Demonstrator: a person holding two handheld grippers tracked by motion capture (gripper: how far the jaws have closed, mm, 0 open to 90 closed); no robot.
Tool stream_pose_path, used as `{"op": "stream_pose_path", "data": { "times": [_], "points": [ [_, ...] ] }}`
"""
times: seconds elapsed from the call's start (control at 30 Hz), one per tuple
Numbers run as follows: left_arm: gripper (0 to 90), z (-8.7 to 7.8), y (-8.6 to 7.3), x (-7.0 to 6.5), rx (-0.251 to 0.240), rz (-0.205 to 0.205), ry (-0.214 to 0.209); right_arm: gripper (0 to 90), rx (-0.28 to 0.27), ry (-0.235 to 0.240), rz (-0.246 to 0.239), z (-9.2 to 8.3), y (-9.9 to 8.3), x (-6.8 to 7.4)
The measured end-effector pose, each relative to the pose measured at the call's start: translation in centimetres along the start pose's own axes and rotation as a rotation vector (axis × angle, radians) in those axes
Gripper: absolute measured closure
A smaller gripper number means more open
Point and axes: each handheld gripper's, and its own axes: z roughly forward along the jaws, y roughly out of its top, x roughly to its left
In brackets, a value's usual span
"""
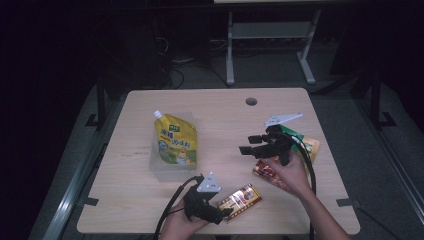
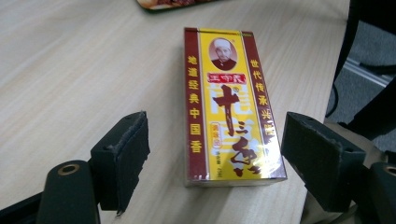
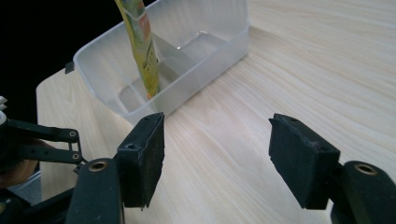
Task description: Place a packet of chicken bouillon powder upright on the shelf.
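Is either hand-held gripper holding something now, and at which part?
Nothing is held. The left hand-held gripper stands open around the yellow and red cardboard box, pads not touching. The right hand-held gripper is open and empty.

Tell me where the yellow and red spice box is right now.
In the high view the yellow and red spice box lies flat near the table's front edge, just right of the left tongs, whose open jaws flank it.

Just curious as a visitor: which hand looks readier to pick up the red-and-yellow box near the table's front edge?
Left. The left gripper has open jaws flanking the red-and-yellow box. The right gripper, also open, faces the clear plastic tub instead.
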Motion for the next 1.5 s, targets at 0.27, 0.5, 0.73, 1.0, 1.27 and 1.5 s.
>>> {"op": "stream_pose_path", "data": {
  "times": [0.27,0.5,0.73,1.0,1.27,1.5],
  "points": [
    [21.1,1.3,0.1,-0.7,0.062,0.023,0.002,32.7,0.013,-0.016,0.014,-1.2,-1.1,-0.2],
    [22.5,2.0,0.0,-1.1,0.088,0.037,0.011,32.4,0.018,-0.030,0.029,-1.9,-2.0,-0.3],
    [24.7,2.7,0.0,-1.1,0.131,0.045,0.009,32.1,0.017,-0.039,0.032,-2.5,-3.0,-0.5],
    [27.4,3.0,0.1,-1.1,0.143,0.054,0.015,32.2,0.020,-0.056,0.045,-3.2,-4.0,-0.7],
    [30.0,3.2,0.3,-1.4,0.144,0.058,0.041,32.0,0.017,-0.065,0.052,-3.6,-5.0,-0.6],
    [31.2,3.2,0.5,-1.5,0.163,0.074,0.051,31.3,0.024,-0.063,0.074,-3.6,-6.0,-0.7]
  ]
}}
